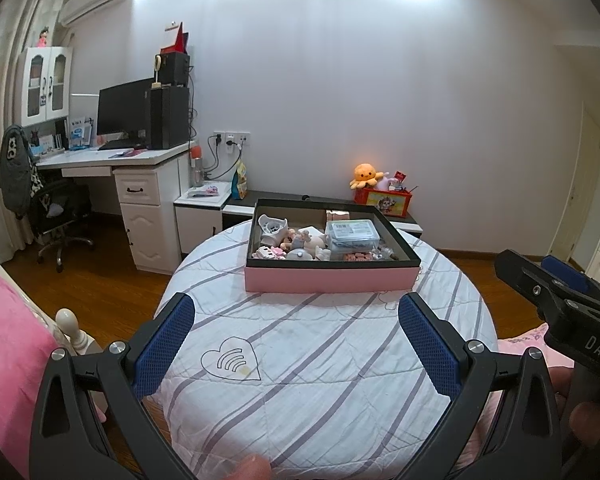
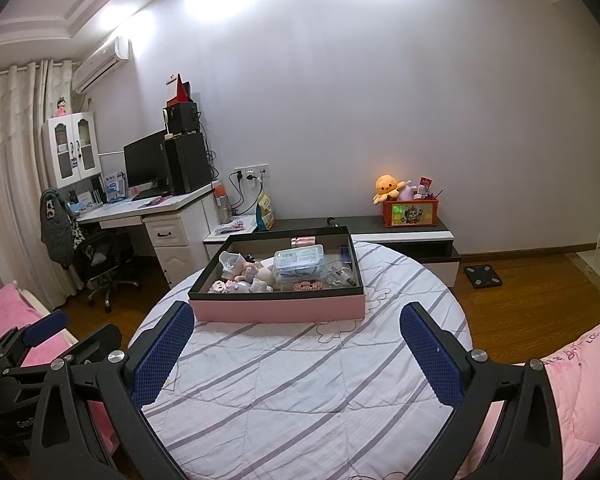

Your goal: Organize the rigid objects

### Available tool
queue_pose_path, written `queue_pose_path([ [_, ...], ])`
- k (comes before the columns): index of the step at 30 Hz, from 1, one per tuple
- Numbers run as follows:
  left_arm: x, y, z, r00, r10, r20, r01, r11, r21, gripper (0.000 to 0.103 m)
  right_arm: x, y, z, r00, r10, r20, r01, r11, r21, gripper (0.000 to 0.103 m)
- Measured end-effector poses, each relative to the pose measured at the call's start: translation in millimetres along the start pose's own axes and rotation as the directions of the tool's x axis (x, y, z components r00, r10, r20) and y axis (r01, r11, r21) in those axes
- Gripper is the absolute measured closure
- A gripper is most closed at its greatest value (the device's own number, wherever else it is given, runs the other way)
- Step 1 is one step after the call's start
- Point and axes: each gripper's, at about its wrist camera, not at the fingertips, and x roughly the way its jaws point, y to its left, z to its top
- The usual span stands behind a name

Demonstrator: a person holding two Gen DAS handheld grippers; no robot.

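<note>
hovering wide open and empty above the striped bedspread (image 1: 300, 360), the left gripper (image 1: 296, 344) and right gripper (image 2: 296, 352) face a pink box (image 1: 332, 278) of small toys (image 1: 296, 242).

This is a bedroom in a home, likely a child's. A round bed (image 1: 324, 360) with a white striped quilt fills the foreground, with pink bedding (image 2: 580, 380) beside it. Against the wall stands a white desk (image 1: 112, 156) carrying a computer monitor (image 1: 124, 108), with an office chair (image 1: 56, 216) before it. An air conditioner (image 2: 100, 64) hangs near the curtains (image 2: 8, 168). An orange plush octopus (image 2: 388, 188) sits on a low cabinet (image 2: 404, 236) above wooden flooring (image 2: 532, 300).
</note>
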Motion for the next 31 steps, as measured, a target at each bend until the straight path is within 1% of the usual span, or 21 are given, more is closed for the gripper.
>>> queue_pose_path([
  [8,1.4,2.5,0.4,1.000,-0.010,-0.004,0.010,1.000,-0.006,0.000,1.5,0.1,-2.0,1.000,0.002,-0.009,-0.002,1.000,0.001,0.000],
  [13,3.3,8.4,2.4,1.000,-0.019,-0.011,0.019,0.999,-0.027,0.000,3.1,0.3,-2.5,1.000,0.003,-0.014,-0.003,1.000,0.003,0.000],
  [15,2.7,9.6,2.1,1.000,0.007,-0.003,-0.007,1.000,-0.029,0.000,3.2,0.4,-2.5,1.000,0.003,-0.014,-0.003,1.000,0.003,0.000],
  [21,1.6,7.5,3.1,1.000,0.023,0.011,-0.023,1.000,-0.010,0.000,3.6,-0.2,-2.4,1.000,0.002,-0.013,-0.002,1.000,0.004,0.000],
  [26,-1.9,7.6,3.7,1.000,-0.005,0.028,0.005,1.000,-0.008,0.000,4.9,-0.7,-2.7,1.000,-0.001,-0.014,0.001,1.000,0.005,0.000],
  [31,-5.5,6.7,3.4,0.999,0.004,0.051,-0.004,1.000,-0.002,0.000,5.1,-0.7,-2.6,1.000,-0.001,-0.014,0.001,1.000,0.007,0.000],
])
